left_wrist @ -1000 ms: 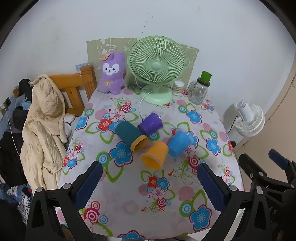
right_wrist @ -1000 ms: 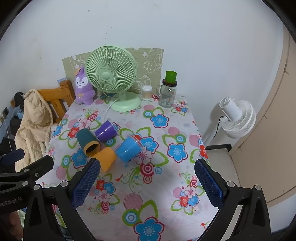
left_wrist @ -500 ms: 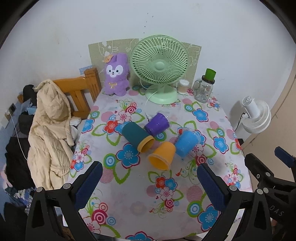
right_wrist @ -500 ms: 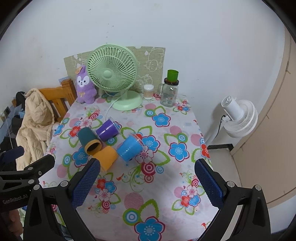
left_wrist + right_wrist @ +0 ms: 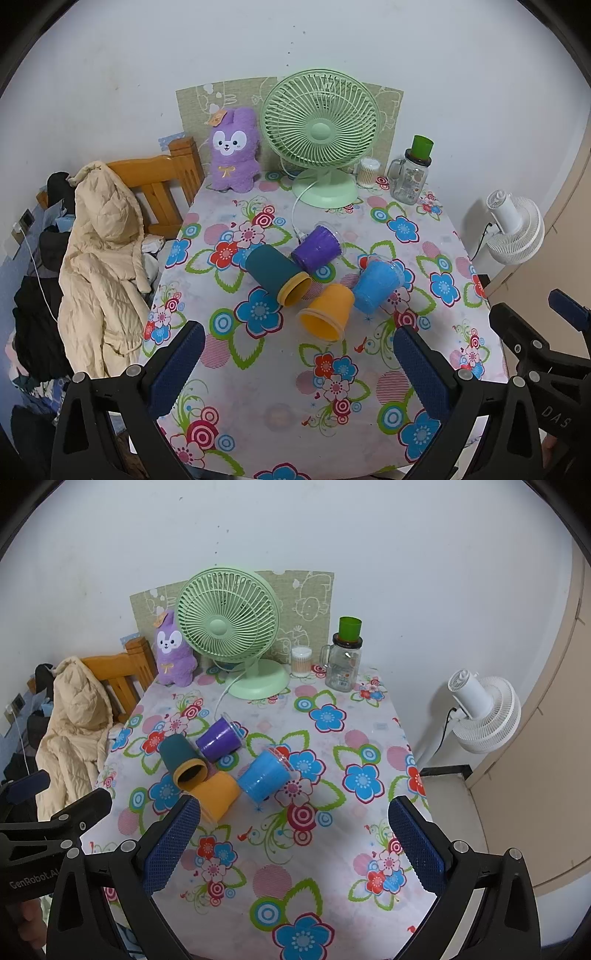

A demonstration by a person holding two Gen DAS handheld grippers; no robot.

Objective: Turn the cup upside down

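Note:
Several cups lie on their sides in a cluster mid-table: a teal cup (image 5: 277, 274) (image 5: 182, 759), a purple cup (image 5: 317, 248) (image 5: 218, 737), an orange cup (image 5: 327, 311) (image 5: 217, 794) and a blue cup (image 5: 376, 285) (image 5: 264, 774). My left gripper (image 5: 295, 365) is open and empty, above the table's near edge, short of the orange cup. My right gripper (image 5: 291, 840) is open and empty, above the near part of the table, just behind the orange and blue cups.
A green desk fan (image 5: 319, 133), a purple plush rabbit (image 5: 233, 153), a glass jar with a green cap (image 5: 412, 173) and a small cotton-swab tub (image 5: 367, 171) stand at the back. A wooden chair with a beige coat (image 5: 99, 258) is left; a white floor fan (image 5: 513, 229) is right.
Both grippers have drawn back and up from the table, so the cups look smaller and farther. The cups have not moved. Both grippers stay open.

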